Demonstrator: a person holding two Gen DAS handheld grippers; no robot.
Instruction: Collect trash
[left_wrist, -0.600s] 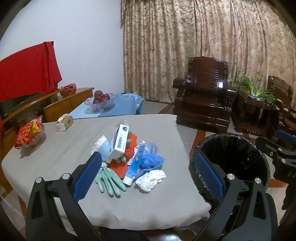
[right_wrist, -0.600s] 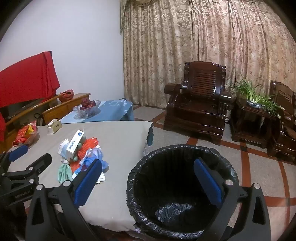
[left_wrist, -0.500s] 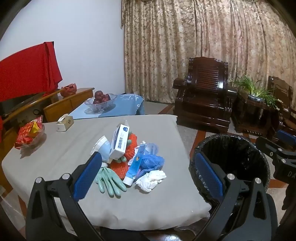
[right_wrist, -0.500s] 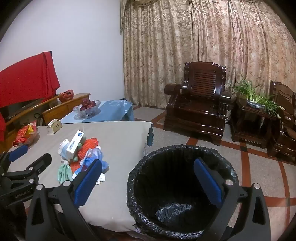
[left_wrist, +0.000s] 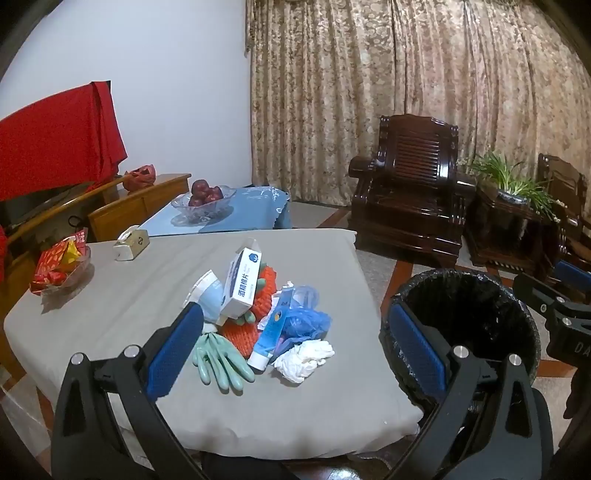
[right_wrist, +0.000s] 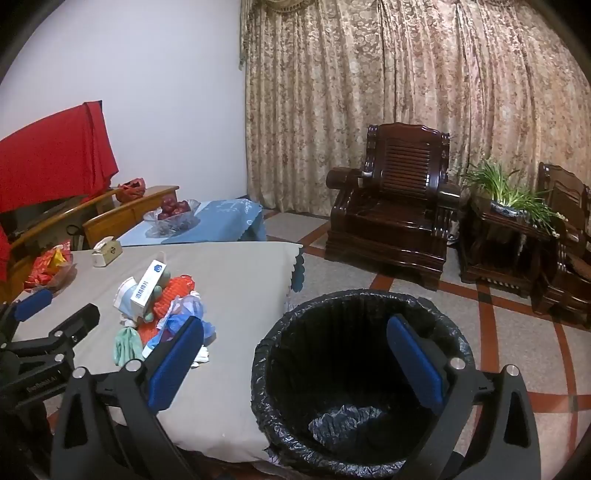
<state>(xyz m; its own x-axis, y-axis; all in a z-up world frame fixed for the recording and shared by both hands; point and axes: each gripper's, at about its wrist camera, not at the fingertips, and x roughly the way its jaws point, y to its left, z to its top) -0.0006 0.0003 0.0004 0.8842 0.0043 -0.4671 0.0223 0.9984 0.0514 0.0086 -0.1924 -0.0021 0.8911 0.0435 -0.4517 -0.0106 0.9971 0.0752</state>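
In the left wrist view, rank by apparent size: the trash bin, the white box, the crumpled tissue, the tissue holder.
1. trash bin
2. white box
3. crumpled tissue
4. tissue holder, though it sits farther away, so unsure against the tissue.

The orange net (left_wrist: 258, 295) lies partly under the white box (left_wrist: 241, 282), so its full shape is hidden. The small words on the tube (left_wrist: 270, 328) are too tiny to read. The bin (right_wrist: 354, 373) is cut off at the bottom edge. The red cloth (left_wrist: 55, 136) runs off the left edge.
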